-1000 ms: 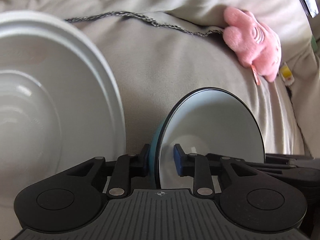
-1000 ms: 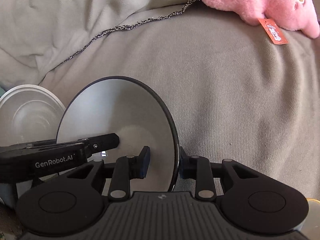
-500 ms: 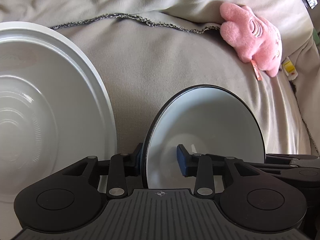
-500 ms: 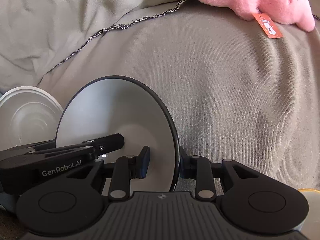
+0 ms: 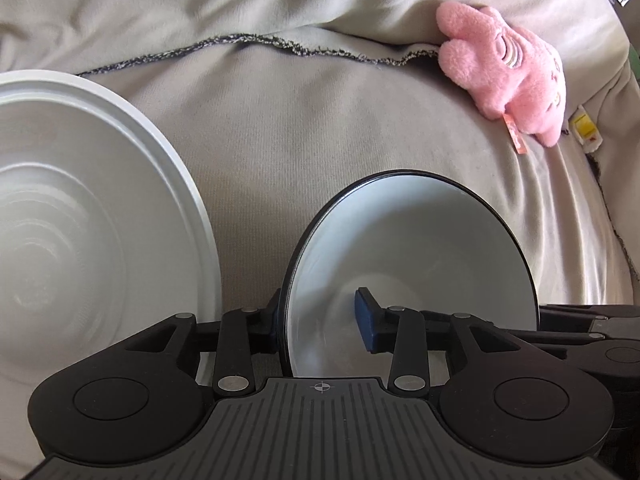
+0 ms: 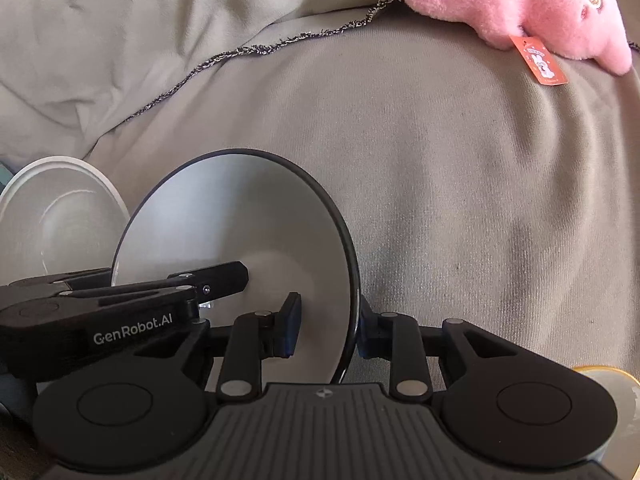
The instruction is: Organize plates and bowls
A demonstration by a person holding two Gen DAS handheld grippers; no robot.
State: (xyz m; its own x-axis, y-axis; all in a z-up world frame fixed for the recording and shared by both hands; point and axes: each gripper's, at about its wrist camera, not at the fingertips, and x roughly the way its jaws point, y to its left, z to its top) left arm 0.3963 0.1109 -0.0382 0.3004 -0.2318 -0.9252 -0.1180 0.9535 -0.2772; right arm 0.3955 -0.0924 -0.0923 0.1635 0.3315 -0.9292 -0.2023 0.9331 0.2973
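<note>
Two grippers flank one dark-rimmed bowl (image 5: 412,264). Left wrist view: the left gripper (image 5: 320,320) has its fingers spread, straddling the bowl's left rim; a white bowl (image 5: 92,232) lies just left. Right wrist view: the right gripper (image 6: 326,326) straddles the right rim (image 6: 348,280), fingers apart, no clamping visible.

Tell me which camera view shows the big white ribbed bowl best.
The left wrist view: the big white ribbed bowl fills the left side there, with its rim and inner rings plain, though the frame edge crops it. The right wrist view shows it small at far left, partly hidden behind the black-rimmed grey bowl and the left tool.
</note>
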